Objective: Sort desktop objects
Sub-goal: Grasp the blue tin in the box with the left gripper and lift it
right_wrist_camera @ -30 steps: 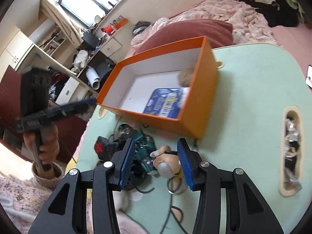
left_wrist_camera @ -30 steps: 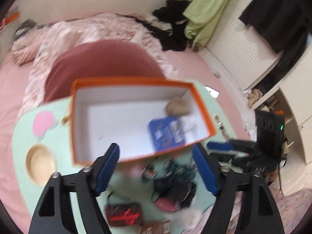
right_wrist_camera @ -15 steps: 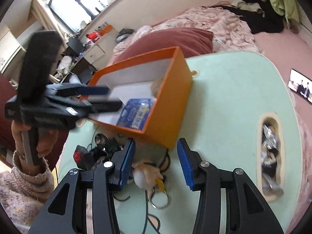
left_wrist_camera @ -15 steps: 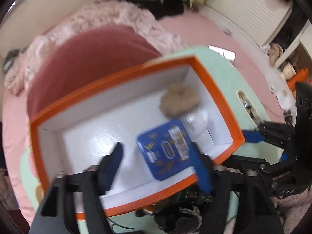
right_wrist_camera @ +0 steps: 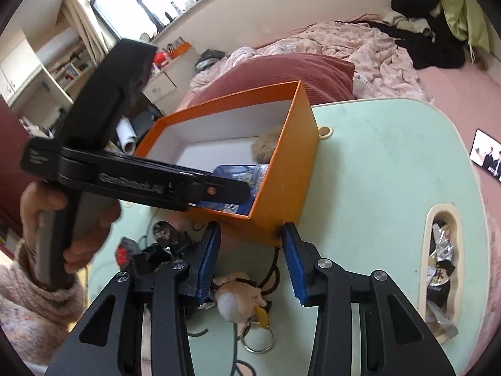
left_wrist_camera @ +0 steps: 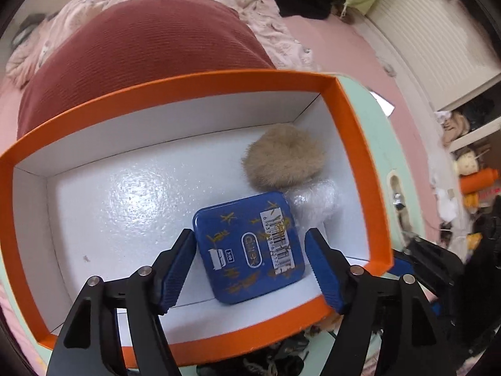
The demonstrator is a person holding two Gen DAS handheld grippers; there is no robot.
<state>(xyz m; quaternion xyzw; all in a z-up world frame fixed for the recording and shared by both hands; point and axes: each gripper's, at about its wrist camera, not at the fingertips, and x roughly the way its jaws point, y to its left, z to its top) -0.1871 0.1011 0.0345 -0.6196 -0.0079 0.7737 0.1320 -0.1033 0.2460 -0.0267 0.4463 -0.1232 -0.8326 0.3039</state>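
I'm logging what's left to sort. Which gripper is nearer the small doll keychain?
Right. The right gripper hangs just above the doll keychain; the left gripper is over the orange box.

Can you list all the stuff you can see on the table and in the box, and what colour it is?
box: one, orange outside and white inside, on the table
tin: one, blue with gold marks, flat on the box floor
fluffy ball: one, beige, in the box corner, beyond the tin
clear wrap: one crinkly bundle, in the box beside the tin
table: one, pale green
figure keychain: one, peach and grey with a metal ring, on the table in front of the box
dark tangle: a pile, black with a bit of red, left of the keychain; too jumbled to count
table slot: one, holding wrappers
left tool: black with blue pads, jaws open over the tin
right tool: black with blue pads, jaws open above the keychain
hand: one, fuzzy pink sleeve, holding the left tool
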